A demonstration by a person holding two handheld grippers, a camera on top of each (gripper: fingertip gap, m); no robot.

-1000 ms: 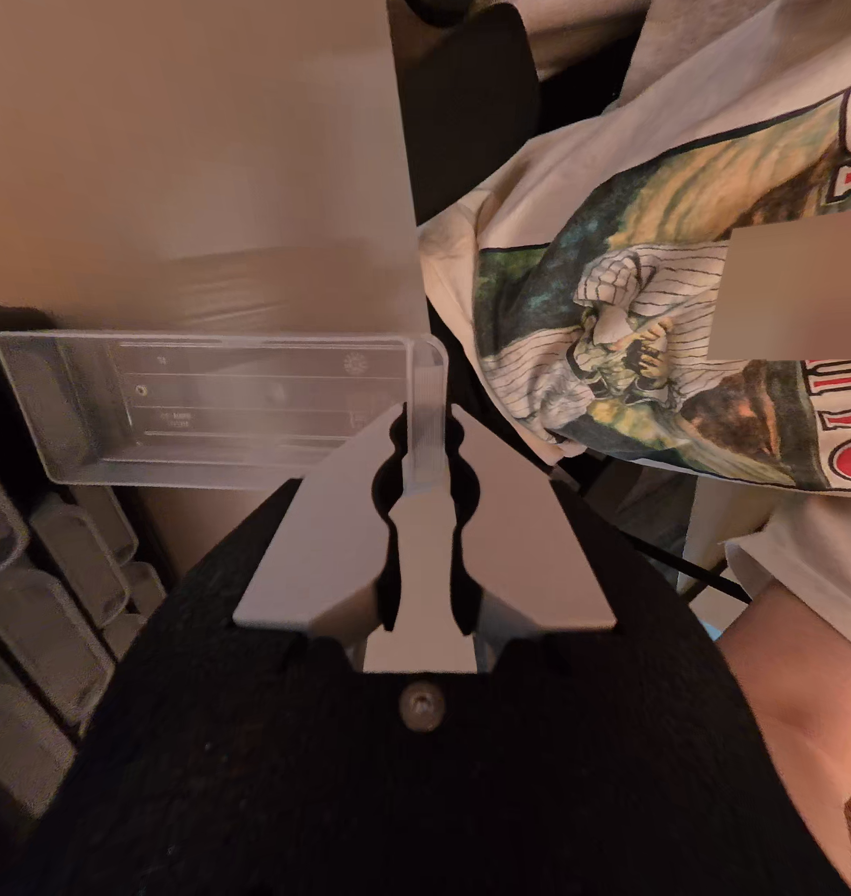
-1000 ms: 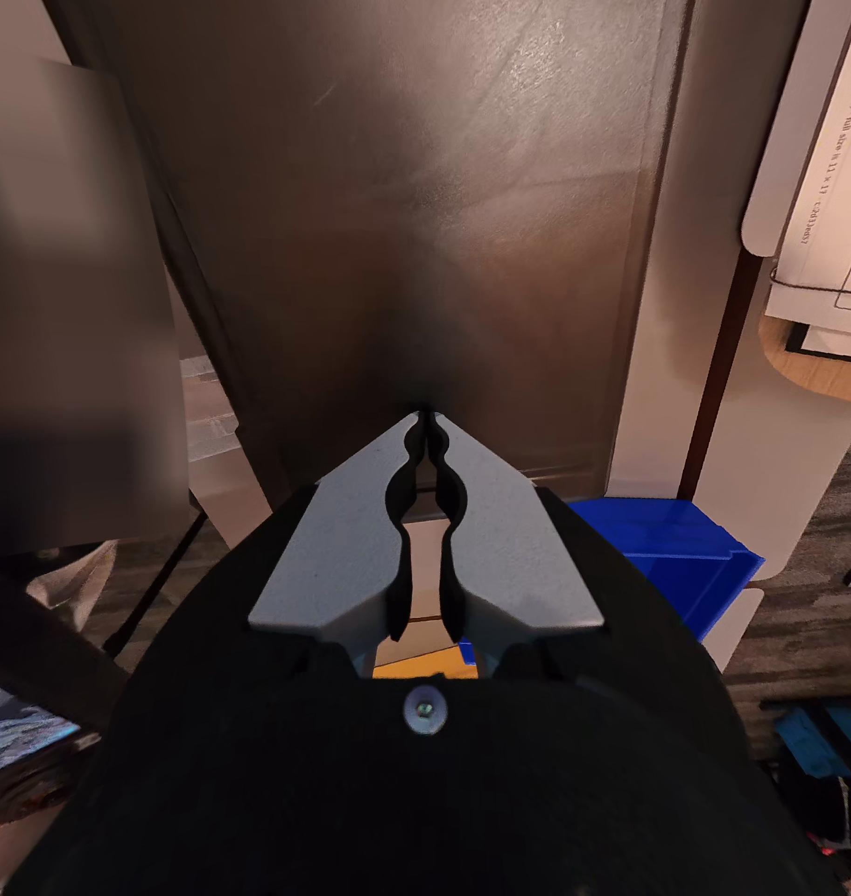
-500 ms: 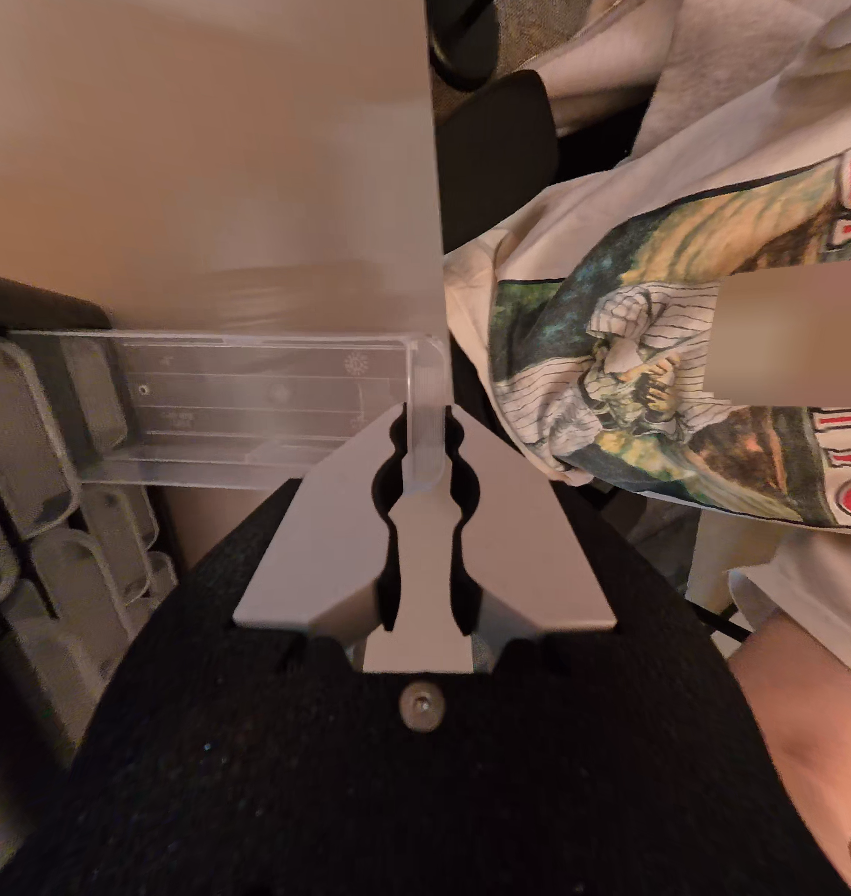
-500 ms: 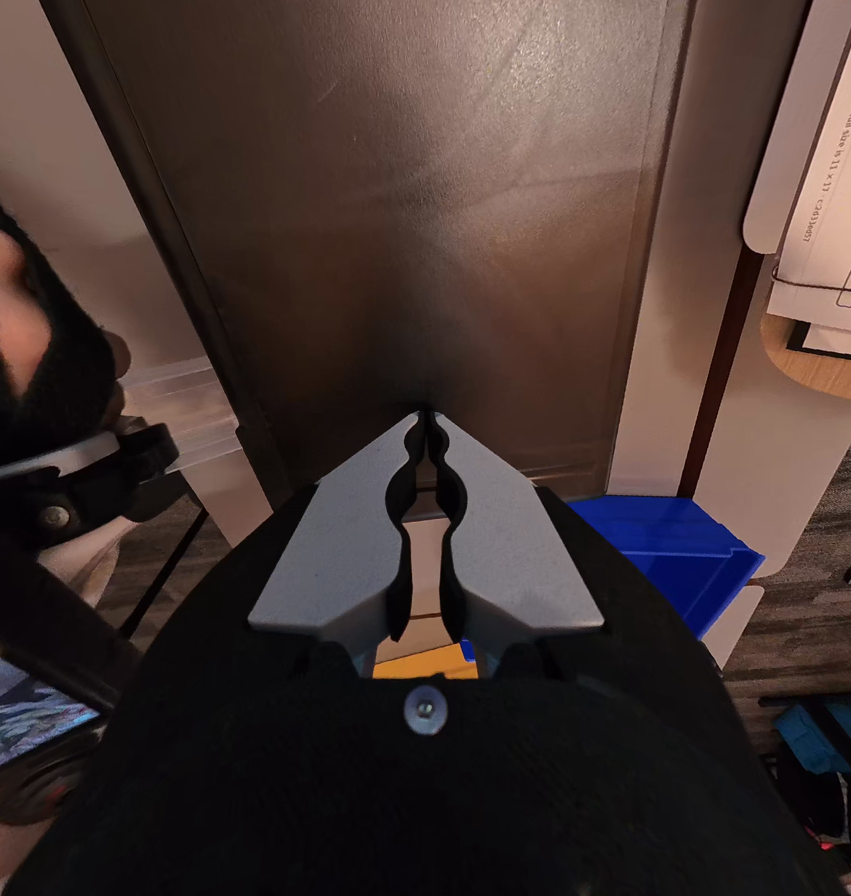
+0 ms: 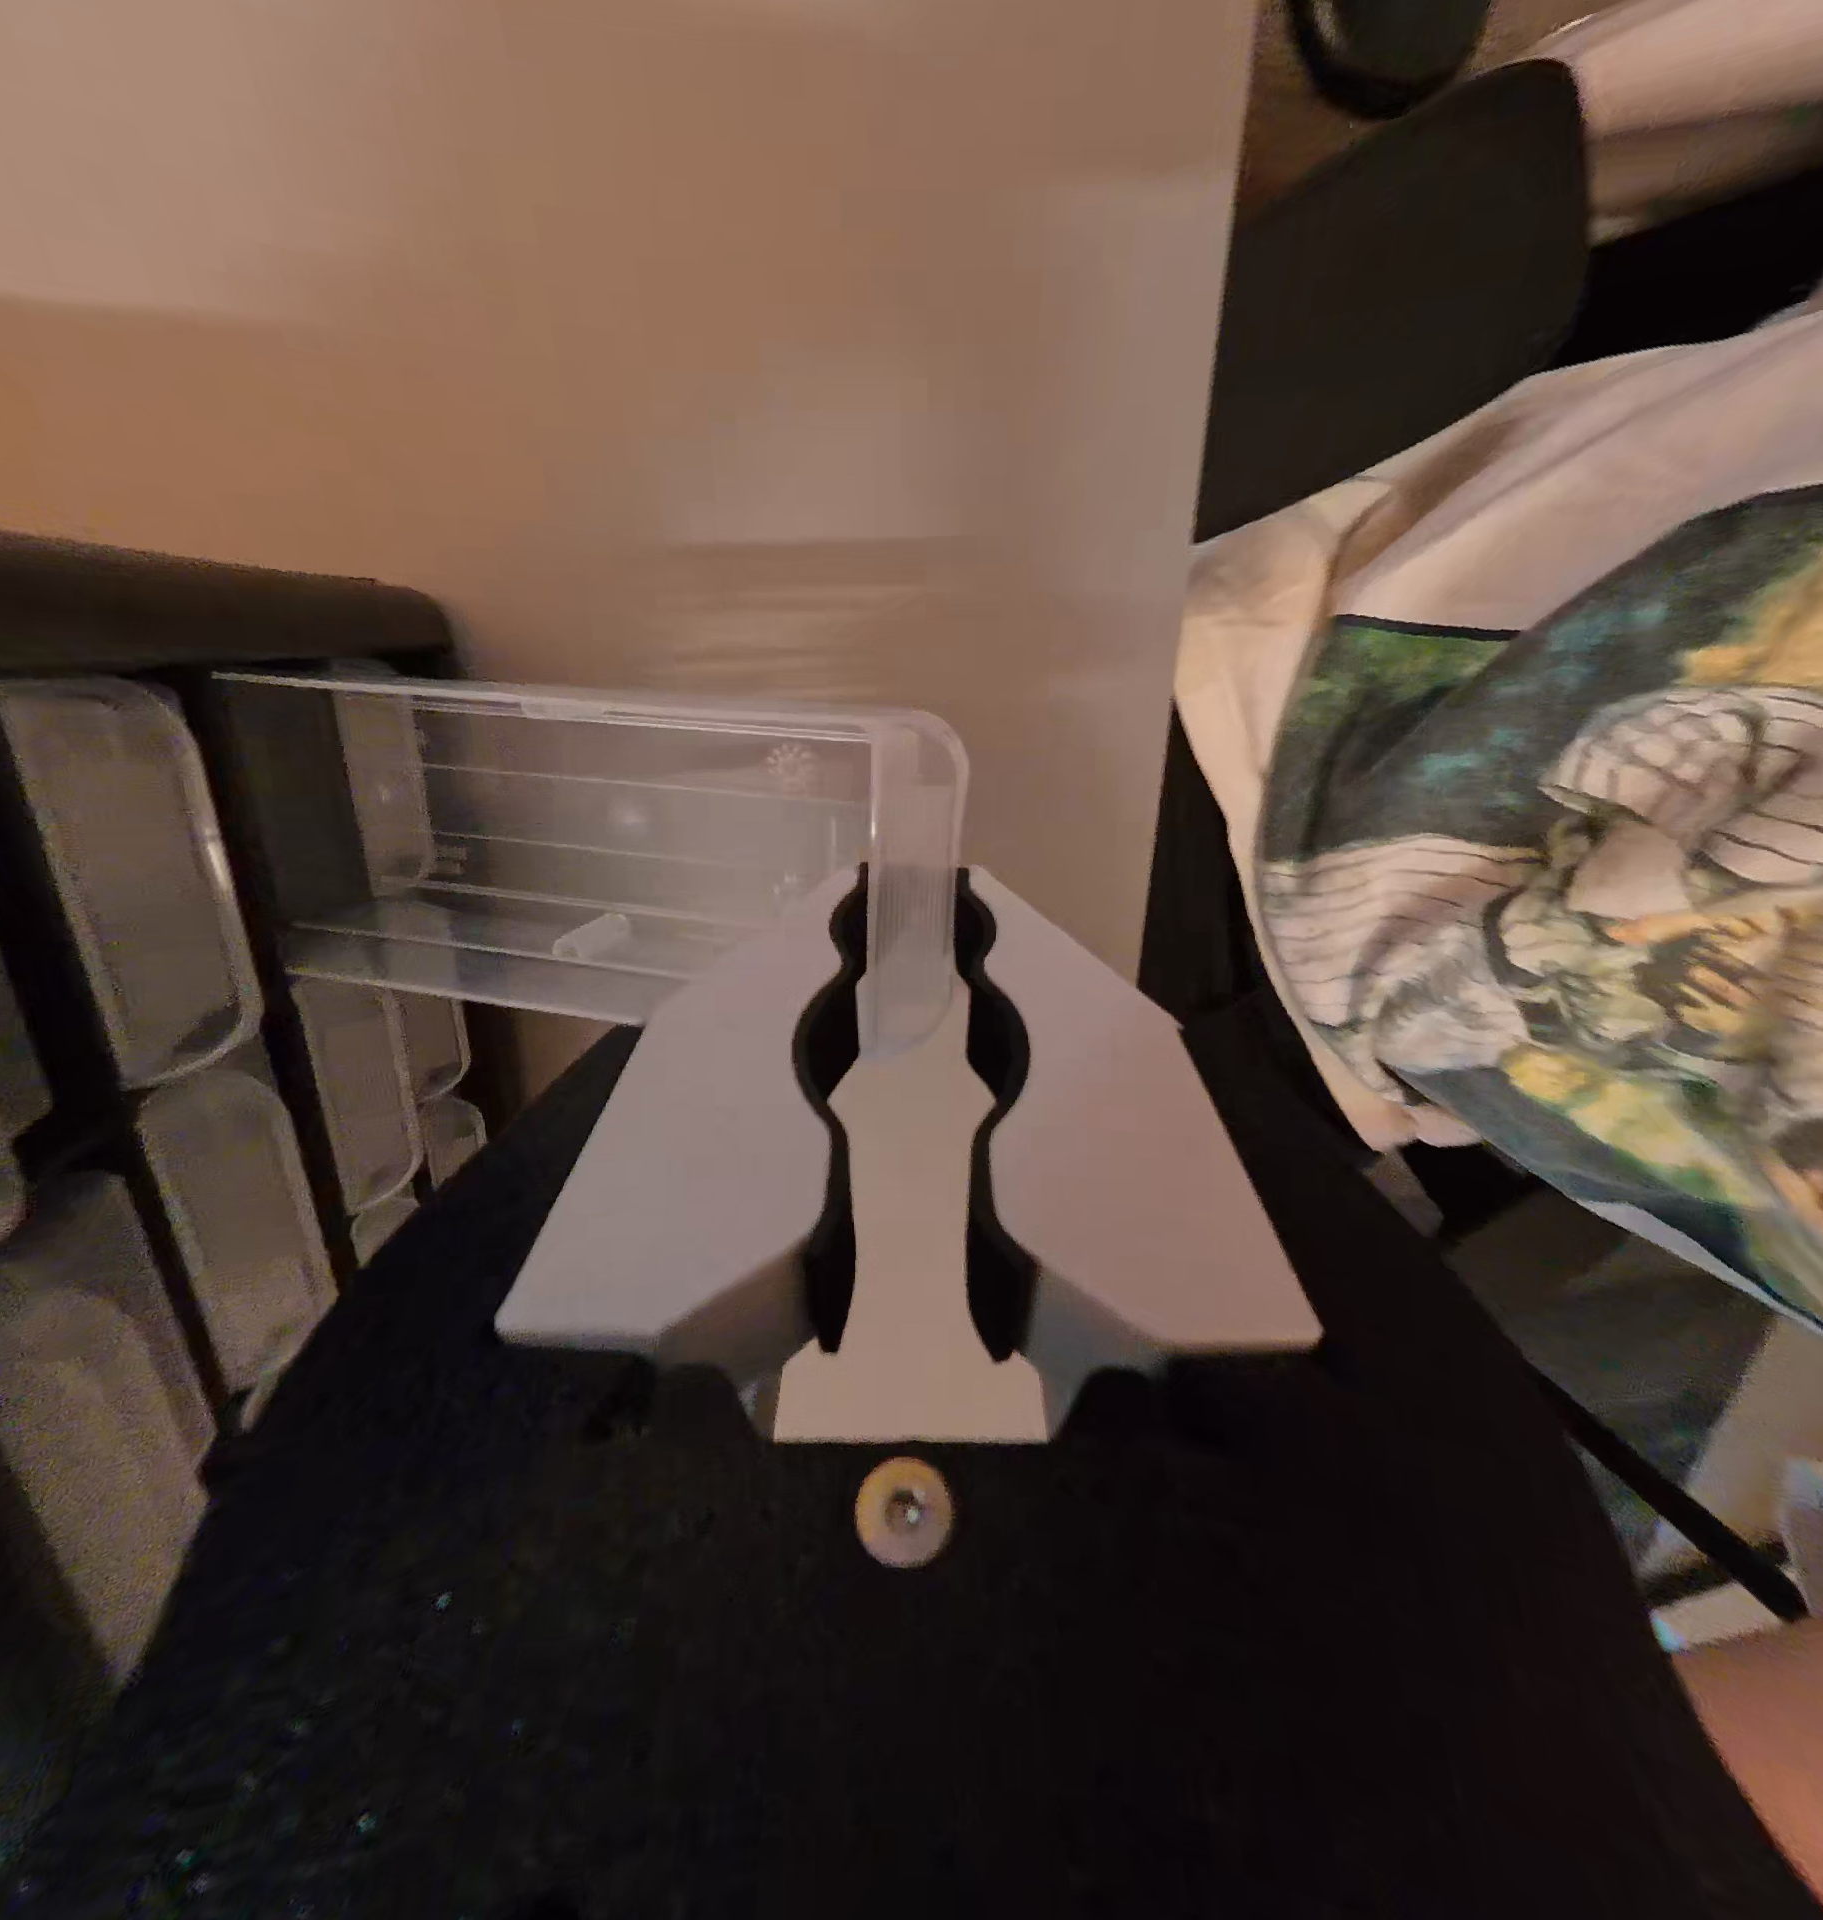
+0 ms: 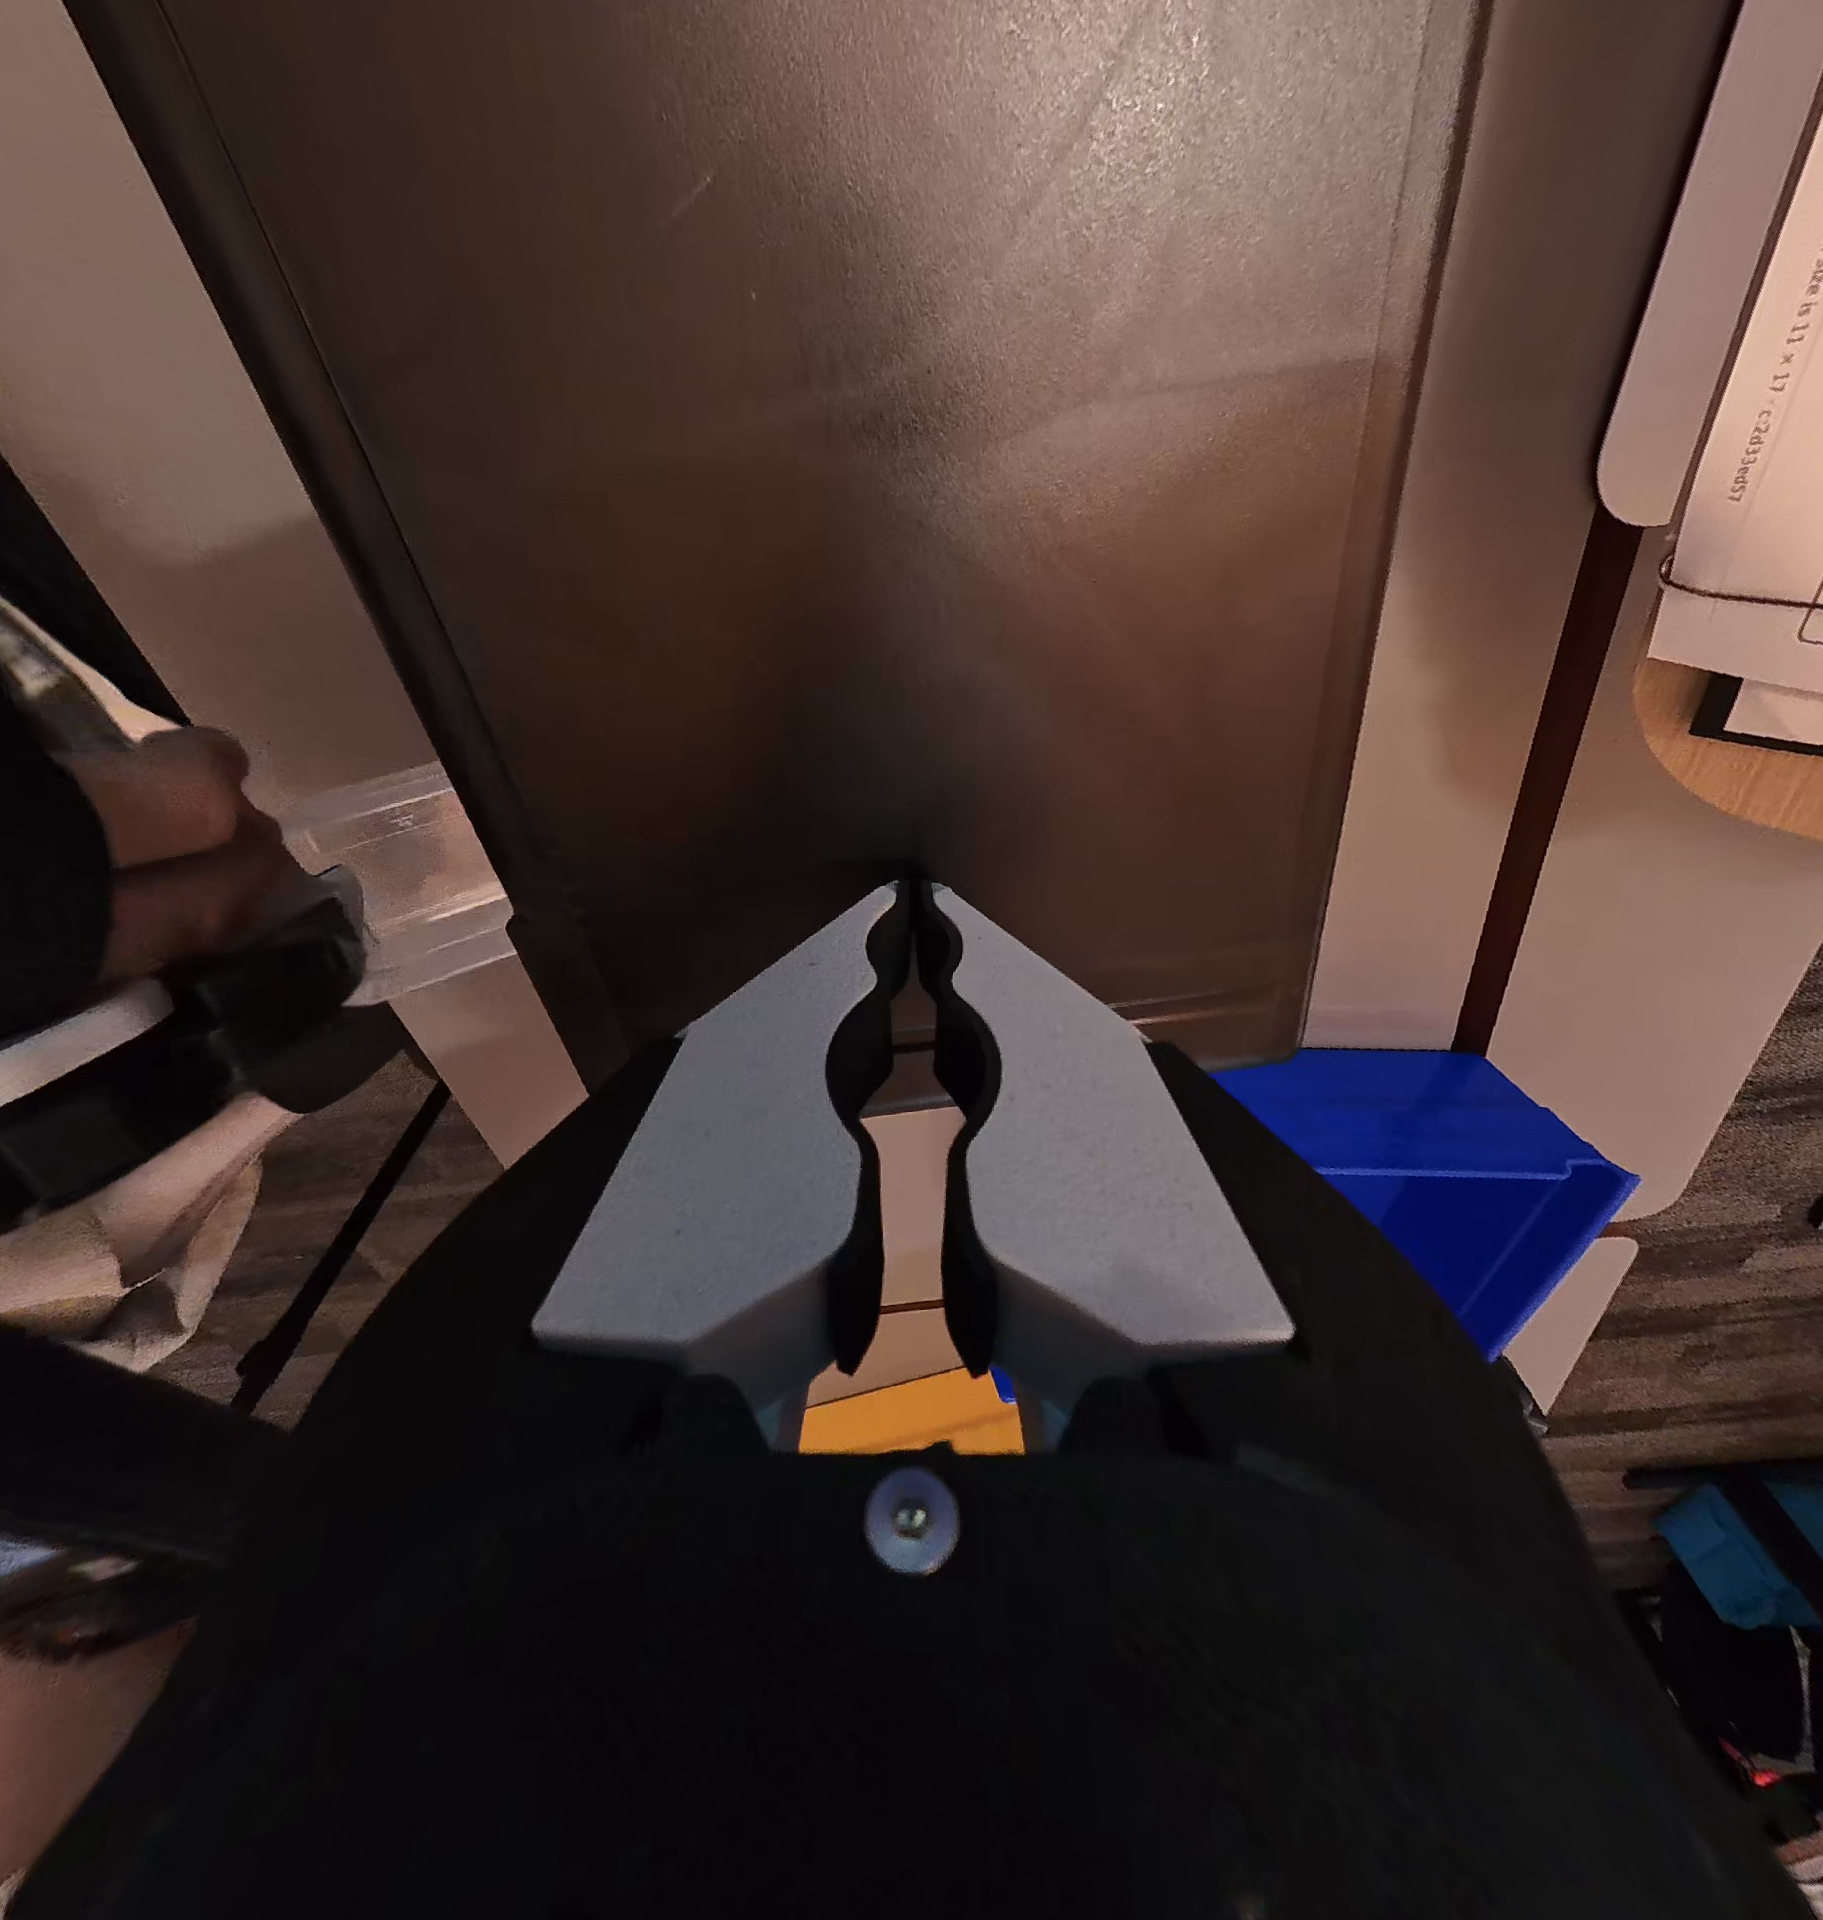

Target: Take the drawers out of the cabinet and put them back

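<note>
Against the cabinet [image 5: 159, 613], left tool [image 5: 909, 883] clamps one clear drawer [image 5: 616, 831]; right tool [image 6: 909, 902] closed, empty.

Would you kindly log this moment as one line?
left gripper: shut on drawer tab | drawer: partly in cabinet | right gripper: shut, empty

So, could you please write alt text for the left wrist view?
The left gripper is shut on the front tab of a clear drawer partly inside the black cabinet, whose other clear drawers sit closed. A person's printed shirt fills the right.
</note>
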